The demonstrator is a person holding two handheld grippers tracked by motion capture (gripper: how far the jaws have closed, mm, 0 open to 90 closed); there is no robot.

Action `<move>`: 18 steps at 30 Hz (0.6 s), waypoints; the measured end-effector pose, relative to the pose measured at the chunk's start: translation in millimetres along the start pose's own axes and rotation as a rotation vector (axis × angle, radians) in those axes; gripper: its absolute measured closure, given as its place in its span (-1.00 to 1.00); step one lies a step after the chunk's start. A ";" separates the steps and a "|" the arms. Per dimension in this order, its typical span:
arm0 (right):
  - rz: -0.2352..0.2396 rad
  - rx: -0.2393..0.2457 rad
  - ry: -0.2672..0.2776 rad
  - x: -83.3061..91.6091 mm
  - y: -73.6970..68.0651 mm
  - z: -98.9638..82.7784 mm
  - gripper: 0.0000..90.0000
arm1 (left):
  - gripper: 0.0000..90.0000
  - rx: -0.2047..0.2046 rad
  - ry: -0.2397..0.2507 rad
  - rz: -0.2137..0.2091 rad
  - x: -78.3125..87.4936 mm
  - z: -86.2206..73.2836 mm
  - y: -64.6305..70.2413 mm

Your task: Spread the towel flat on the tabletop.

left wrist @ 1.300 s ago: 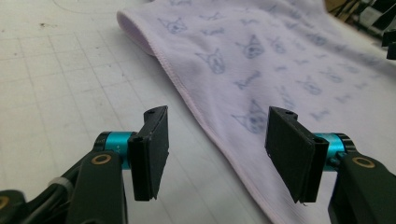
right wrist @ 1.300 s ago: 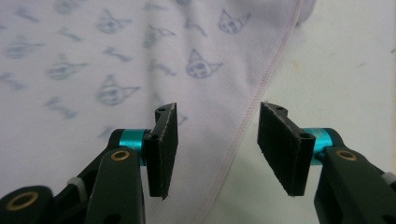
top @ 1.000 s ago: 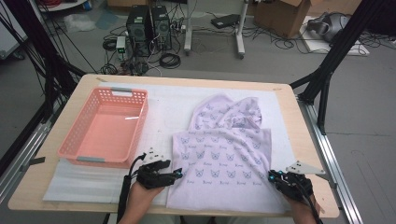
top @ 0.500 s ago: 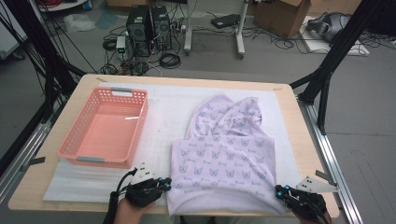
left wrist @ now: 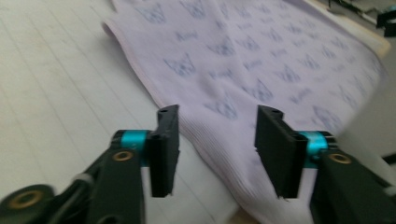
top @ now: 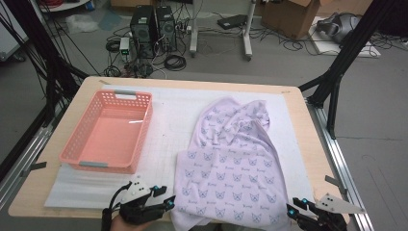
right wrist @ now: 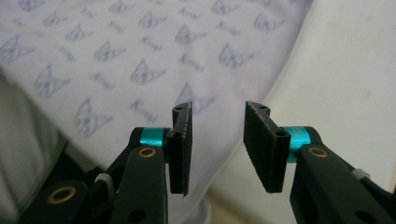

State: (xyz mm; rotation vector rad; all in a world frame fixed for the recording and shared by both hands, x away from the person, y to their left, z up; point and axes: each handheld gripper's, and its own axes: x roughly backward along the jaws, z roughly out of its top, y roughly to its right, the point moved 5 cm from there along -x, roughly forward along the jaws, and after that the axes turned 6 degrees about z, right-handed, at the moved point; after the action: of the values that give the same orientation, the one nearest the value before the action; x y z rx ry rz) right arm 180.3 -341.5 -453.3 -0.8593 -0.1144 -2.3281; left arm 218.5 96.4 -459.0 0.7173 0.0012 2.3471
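Note:
A lilac garment (top: 231,163) printed with small cat faces lies spread on the white mat, its lower hem reaching over the table's near edge. My left gripper (top: 166,202) sits at the hem's left corner and my right gripper (top: 292,211) at its right corner. In the left gripper view the jaws (left wrist: 215,140) stand apart over the garment's side edge (left wrist: 243,60); they have just been opening and the pads press on nothing. In the right gripper view the jaws (right wrist: 217,140) have also just been opening, with the cloth (right wrist: 140,51) lying below them, not pinched.
An empty pink plastic basket (top: 108,132) stands on the left half of the white mat (top: 168,110). The wooden table edge (top: 317,154) runs along the right. Black frame legs, computers and cables stand on the floor beyond the table.
Both grippers drew back toward the near edge and pulled the hem with them, flattening the lower part of the garment. Both now stand with jaws apart, off the cloth.

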 end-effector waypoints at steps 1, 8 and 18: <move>-0.013 0.006 0.008 -3.9 1.9 4.2 0.30 | 0.06 0.000 0.009 0.010 -4.1 2.9 -2.3; -0.070 0.024 0.020 -50.0 20.6 34.1 0.21 | -0.02 -0.019 -0.001 0.044 -36.4 18.5 -12.5; -0.074 0.088 -0.032 -106.9 18.6 69.9 0.18 | -0.04 -0.017 -0.058 0.086 -91.8 57.9 -32.6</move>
State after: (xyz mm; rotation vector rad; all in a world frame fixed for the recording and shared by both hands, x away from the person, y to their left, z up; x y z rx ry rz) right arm 291.7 -277.8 -466.3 -0.8624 -0.2642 -2.3596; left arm 324.0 55.2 -461.4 0.7913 -0.0770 2.4033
